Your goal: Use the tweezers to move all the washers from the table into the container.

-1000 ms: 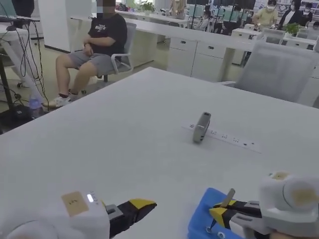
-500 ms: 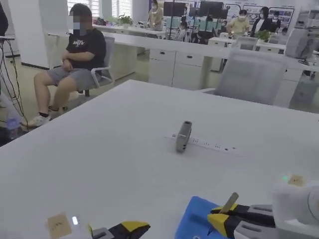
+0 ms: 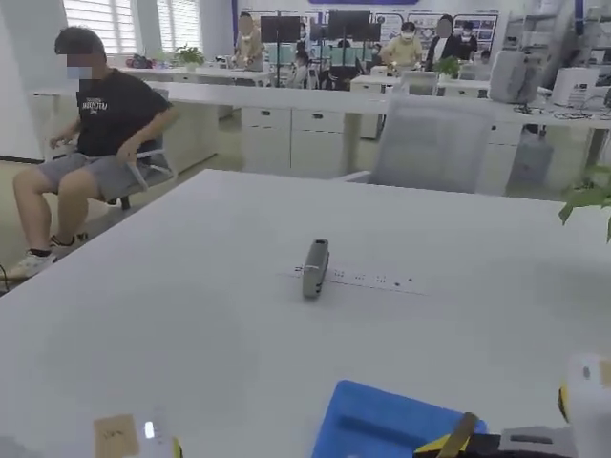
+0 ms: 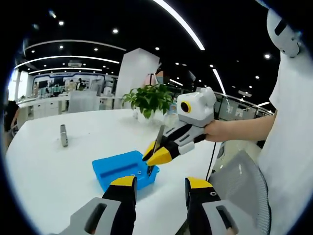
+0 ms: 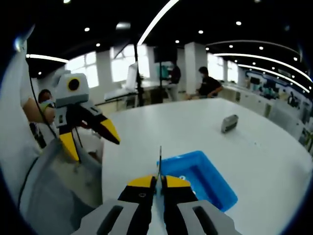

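The right gripper (image 5: 159, 182) is pinching the tweezers (image 5: 160, 159), jaws narrow and clamped on them. The long axis is running forward and down, tips hanging just over the near corner of the blue container (image 5: 221, 195). A pale speck (image 5: 182, 177) is lying on its floor, possibly a washer; cannot tell. The left gripper (image 4: 160, 183) is hovering off the table (image 5: 195, 127) edge, well apart, jaws wide, carrying nothing. The right hand is nearer, tilting downward.

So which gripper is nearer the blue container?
Right. The right gripper, jaws shut on the tweezers, is at the edge of the blue container, tweezer tips over it; the left gripper, jaws open, is off to the side, clear of it.
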Action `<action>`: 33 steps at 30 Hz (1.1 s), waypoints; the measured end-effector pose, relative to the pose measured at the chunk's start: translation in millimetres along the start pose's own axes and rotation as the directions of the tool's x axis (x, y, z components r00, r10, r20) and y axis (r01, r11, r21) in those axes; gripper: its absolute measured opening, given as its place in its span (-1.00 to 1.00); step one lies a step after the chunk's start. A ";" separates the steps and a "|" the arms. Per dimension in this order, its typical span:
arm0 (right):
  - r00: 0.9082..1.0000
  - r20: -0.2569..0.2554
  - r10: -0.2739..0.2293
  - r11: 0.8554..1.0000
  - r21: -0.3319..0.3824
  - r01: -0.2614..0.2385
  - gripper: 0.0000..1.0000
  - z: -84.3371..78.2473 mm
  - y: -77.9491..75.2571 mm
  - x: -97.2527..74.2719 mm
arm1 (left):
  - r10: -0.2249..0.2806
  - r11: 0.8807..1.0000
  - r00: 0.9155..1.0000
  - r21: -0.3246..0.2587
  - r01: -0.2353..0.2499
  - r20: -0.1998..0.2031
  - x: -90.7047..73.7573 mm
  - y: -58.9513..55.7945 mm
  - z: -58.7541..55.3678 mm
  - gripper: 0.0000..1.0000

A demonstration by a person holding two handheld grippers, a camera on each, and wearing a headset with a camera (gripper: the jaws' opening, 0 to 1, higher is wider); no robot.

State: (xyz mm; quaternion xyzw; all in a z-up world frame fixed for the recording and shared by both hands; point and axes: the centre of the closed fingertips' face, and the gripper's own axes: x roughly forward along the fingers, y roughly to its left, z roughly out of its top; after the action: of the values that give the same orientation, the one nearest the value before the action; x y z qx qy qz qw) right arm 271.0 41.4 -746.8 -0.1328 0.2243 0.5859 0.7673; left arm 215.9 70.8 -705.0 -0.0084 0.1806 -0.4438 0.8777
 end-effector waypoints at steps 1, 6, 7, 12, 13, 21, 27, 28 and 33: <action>1.000 -0.005 0.011 1.000 0.000 -0.011 -0.93 -1.6 3.8 -0.8 | -0.020 1.000 1.000 0.019 0.020 -0.004 1.4 -3.4 4.7 -0.30; 0.997 -0.050 0.064 0.997 -0.040 -0.066 -0.93 -14.9 27.4 -1.9 | -0.101 0.993 0.994 0.059 0.103 -0.030 7.3 -16.1 13.8 -0.45; 0.996 -0.055 0.076 0.996 -0.042 -0.078 -0.93 -17.1 33.2 -1.7 | -0.128 0.989 0.991 0.068 0.131 -0.042 9.5 -20.2 13.4 -0.45; 0.988 -0.080 0.135 0.988 -0.071 -0.141 -0.93 -24.4 55.8 -1.1 | -0.193 0.974 0.976 0.103 0.204 -0.103 17.4 -31.1 3.2 -0.59; 0.986 -0.094 0.140 0.985 -0.087 -0.148 -0.93 -26.5 58.5 -1.1 | -0.197 0.971 0.974 0.111 0.209 -0.115 18.5 -32.3 1.6 -0.62; 0.964 -0.208 0.164 0.945 -0.247 -0.215 -0.93 -40.7 78.4 0.4 | -0.305 0.930 0.928 0.141 0.338 -0.214 26.3 -52.9 -11.5 -0.65; 0.952 -0.259 0.165 0.919 -0.311 -0.244 -0.93 -49.9 87.0 3.2 | -0.321 0.908 0.909 0.187 0.375 -0.264 33.6 -61.0 -19.7 -0.82; 0.951 -0.264 0.158 0.920 -0.311 -0.239 -0.93 -51.7 86.7 3.4 | -0.322 0.903 0.906 0.197 0.381 -0.274 35.0 -61.1 -21.0 -0.84; 0.957 -0.258 0.133 0.935 -0.287 -0.208 -0.93 -55.4 84.1 1.8 | -0.324 0.886 0.895 0.233 0.400 -0.306 35.8 -60.3 -22.7 -1.00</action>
State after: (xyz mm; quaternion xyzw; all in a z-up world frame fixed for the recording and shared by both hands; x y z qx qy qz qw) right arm 180.3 40.4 -790.6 -0.3002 0.2288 0.6589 0.6506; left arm 181.1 9.5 -726.8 0.1444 0.2214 -0.6198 0.7389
